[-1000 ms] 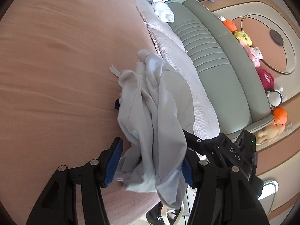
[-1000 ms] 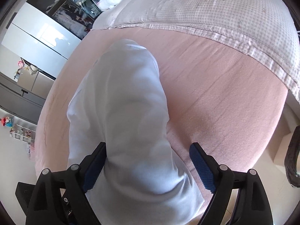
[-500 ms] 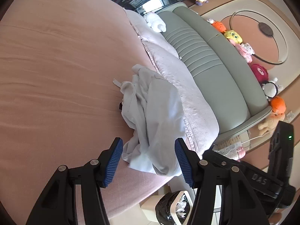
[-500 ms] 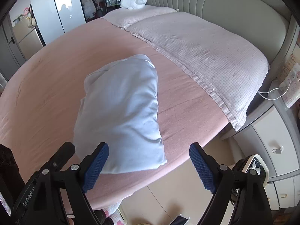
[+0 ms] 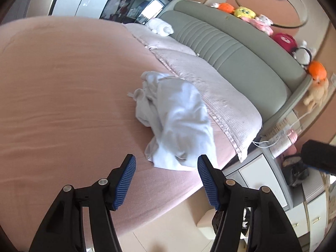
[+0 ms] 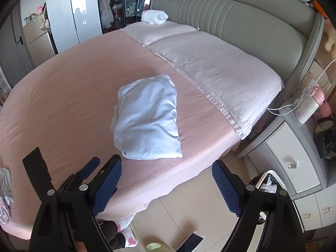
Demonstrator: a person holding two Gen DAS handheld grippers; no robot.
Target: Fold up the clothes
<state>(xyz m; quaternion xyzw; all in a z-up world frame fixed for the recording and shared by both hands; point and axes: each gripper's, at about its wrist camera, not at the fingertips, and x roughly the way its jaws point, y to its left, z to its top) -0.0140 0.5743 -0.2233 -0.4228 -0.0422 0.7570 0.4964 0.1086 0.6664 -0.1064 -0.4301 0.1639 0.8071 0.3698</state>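
Note:
A pale blue-white garment (image 6: 147,119) lies folded into a compact bundle on the pink bed (image 6: 63,88), near the bed's front edge. In the left wrist view the garment (image 5: 178,124) shows its looser, creased side. My left gripper (image 5: 166,180) is open and empty, just short of the bundle's near end. My right gripper (image 6: 166,184) is open and empty, held back over the bed's edge and the floor. The left gripper's body (image 6: 69,174) shows at the lower left of the right wrist view.
A checked pink blanket (image 6: 210,63) covers the bed's head end below a grey-green headboard (image 6: 241,14). Plush toys (image 5: 281,37) line its top. A white nightstand (image 6: 294,157) with a bottle, cables and a bag stands right. A bin (image 6: 266,184) and tiled floor lie below.
Both grippers have let go of the garment and pulled back from the bed. The folded bundle now lies free on the pink sheet, farther from both cameras.

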